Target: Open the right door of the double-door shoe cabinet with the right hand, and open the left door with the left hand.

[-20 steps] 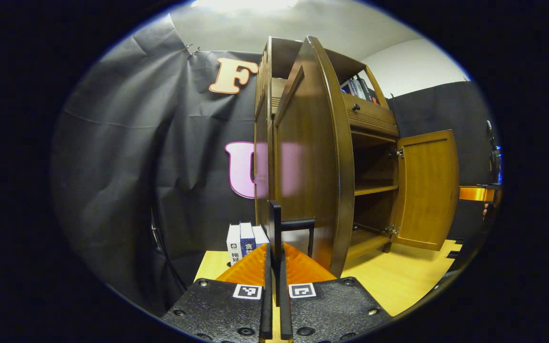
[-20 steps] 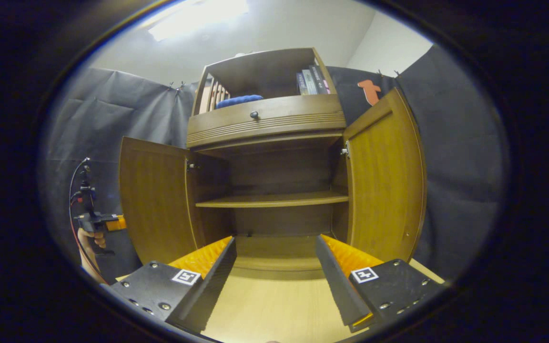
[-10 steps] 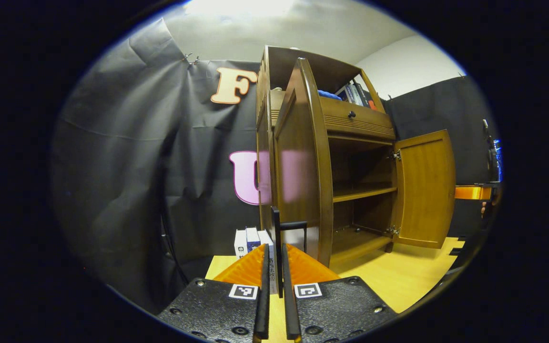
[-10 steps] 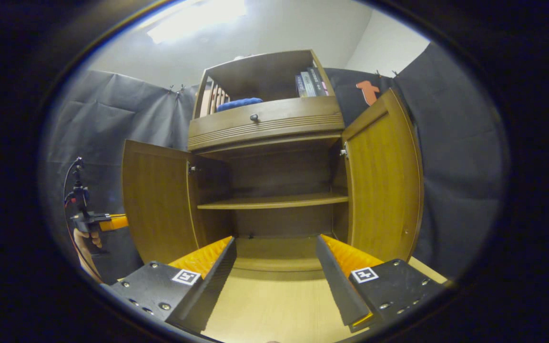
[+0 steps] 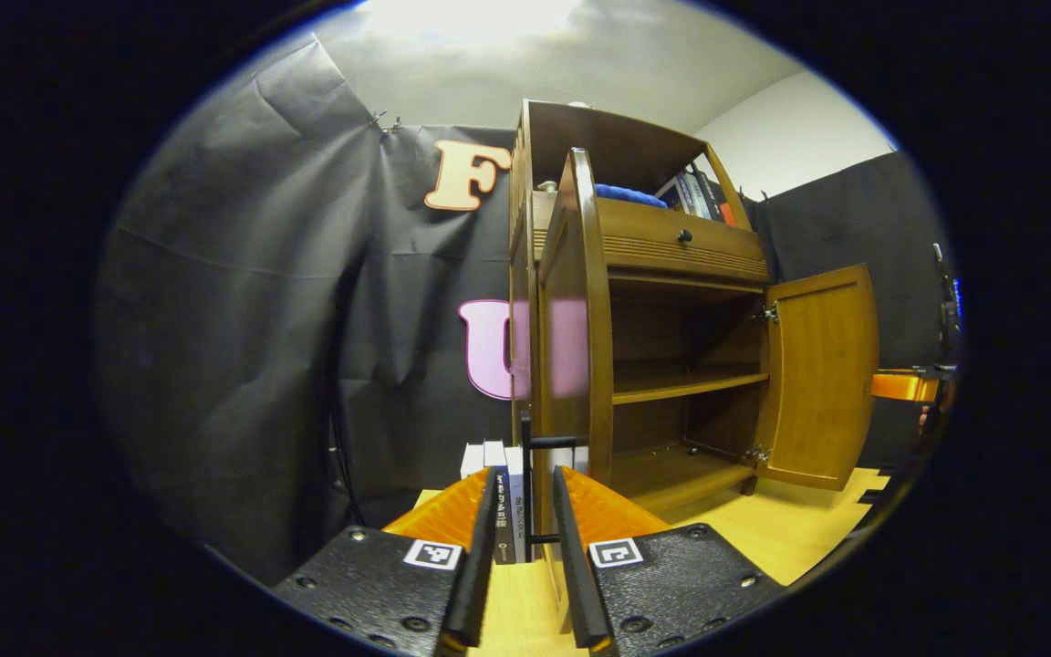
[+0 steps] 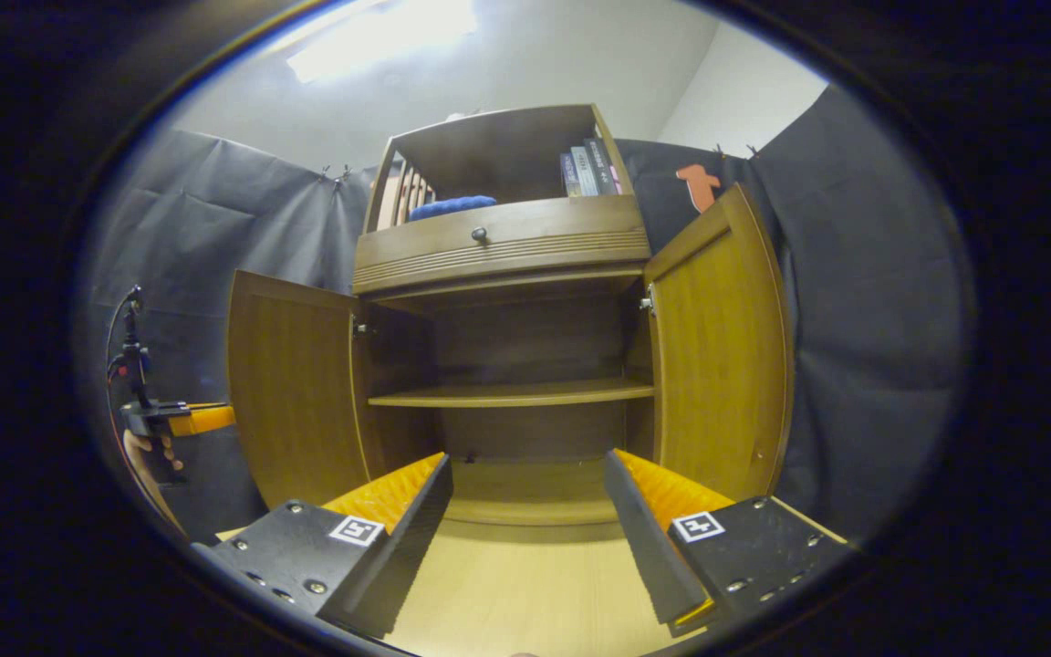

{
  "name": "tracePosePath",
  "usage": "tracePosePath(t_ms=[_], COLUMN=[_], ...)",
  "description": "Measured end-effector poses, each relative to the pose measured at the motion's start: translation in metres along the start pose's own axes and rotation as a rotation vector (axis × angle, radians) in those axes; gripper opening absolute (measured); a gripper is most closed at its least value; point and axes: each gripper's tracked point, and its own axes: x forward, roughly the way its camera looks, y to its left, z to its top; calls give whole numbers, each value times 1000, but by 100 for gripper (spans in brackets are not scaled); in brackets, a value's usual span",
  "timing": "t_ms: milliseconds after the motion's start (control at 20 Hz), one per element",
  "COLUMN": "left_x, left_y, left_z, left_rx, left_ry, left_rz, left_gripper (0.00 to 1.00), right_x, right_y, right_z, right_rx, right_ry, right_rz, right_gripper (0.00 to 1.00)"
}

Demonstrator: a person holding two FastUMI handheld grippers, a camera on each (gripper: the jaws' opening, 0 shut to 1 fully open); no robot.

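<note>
in the left gripper view, the left gripper points at the outer edge of the left door, which is swung wide open and seen nearly edge-on. its fingers are slightly apart, either side of the door's thin black handle without pressing on it. the shoe cabinet stands on the table, and the right door is open too. a few books stand beside the cabinet.

in the right gripper view, the right gripper faces the cabinet's open front, fingers wide apart and holding nothing. both doors stand open. far left, a hand holds the other gripper.
</note>
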Motion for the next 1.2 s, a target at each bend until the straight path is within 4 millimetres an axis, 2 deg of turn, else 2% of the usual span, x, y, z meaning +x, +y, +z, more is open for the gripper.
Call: tracePosePath(t_ms=[50,150,350,400,500,600,700,750,900,1200], left_x=[0,-4,-12,-12,-12,-14,-14,-9,2,36], left_y=[-3,-5,-38,-43,-52,-65,-87,-98,-123,-158], left_z=[1,4,13,14,21,27,31,35,45,54], left_rx=[1,-8,-33,-31,-34,-36,-36,-34,-22,-26], left_ry=[2,10,-1,-3,-12,-31,-42,-46,-59,-54], left_rz=[11,46,10,15,29,36,19,6,-9,-9], left_gripper=[46,51,70,72,82,87,88,92,92,93], right_x=[0,-1,0,1,0,0,1,3,10,29], right_y=[-2,-3,-8,-11,-13,-15,-9,-9,-4,0], right_z=[2,4,10,12,18,27,35,40,53,69], right_rx=[0,0,-3,-4,2,20,19,16,9,7], right_ry=[-4,-14,-27,-28,-36,-59,-75,-85,-110,-138], right_rz=[-5,-11,-27,-33,-37,-42,-27,-26,-15,-20], right_gripper=[99,99,99,99,99,99,99,99,99,99])
